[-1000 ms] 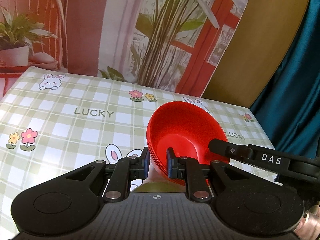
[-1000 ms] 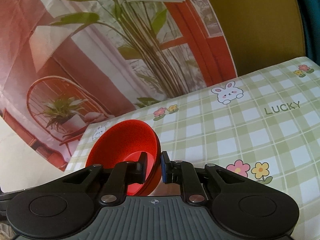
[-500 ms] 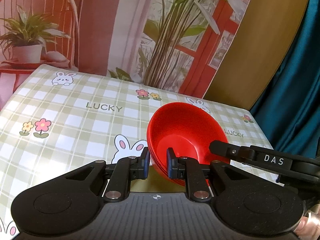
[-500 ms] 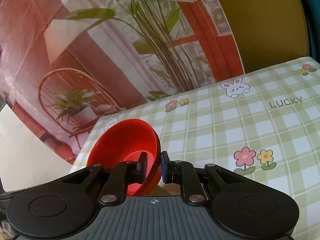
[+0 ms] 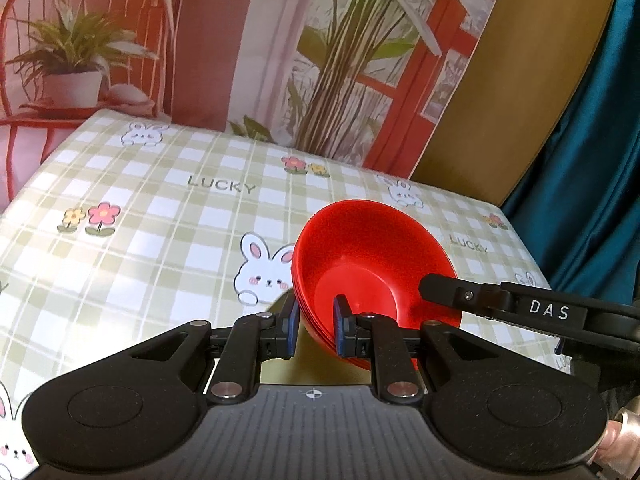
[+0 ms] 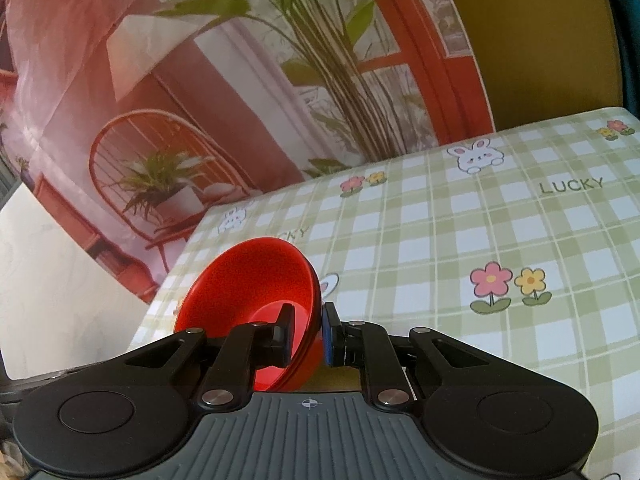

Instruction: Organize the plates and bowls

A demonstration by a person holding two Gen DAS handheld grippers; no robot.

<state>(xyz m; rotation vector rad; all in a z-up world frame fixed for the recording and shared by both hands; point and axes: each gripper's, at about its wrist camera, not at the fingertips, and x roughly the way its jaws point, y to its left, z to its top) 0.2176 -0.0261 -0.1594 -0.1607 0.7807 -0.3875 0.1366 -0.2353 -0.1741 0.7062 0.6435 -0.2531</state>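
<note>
A stack of nested red bowls (image 5: 360,256) hangs tilted above the checked tablecloth, held from both sides. My left gripper (image 5: 316,330) is shut on the stack's left rim, one pad inside and one outside. From the right, a black finger (image 5: 448,290) of my right gripper reaches the opposite rim. In the right wrist view, the same red bowls (image 6: 248,276) sit left of centre, and my right gripper (image 6: 308,334) is shut on their right rim. The underside of the stack is hidden.
The green-and-white checked tablecloth (image 5: 160,220) with rabbits and flowers covers the table, also seen as the tablecloth (image 6: 480,220). A printed backdrop (image 5: 320,60) with plants stands behind it. A teal curtain (image 5: 592,160) hangs at the right. The table's left edge (image 6: 168,280) lies near the bowls.
Both grippers have carried the red bowls leftward over the cloth; the printed pattern slides right in both views. Neither grip has changed.
</note>
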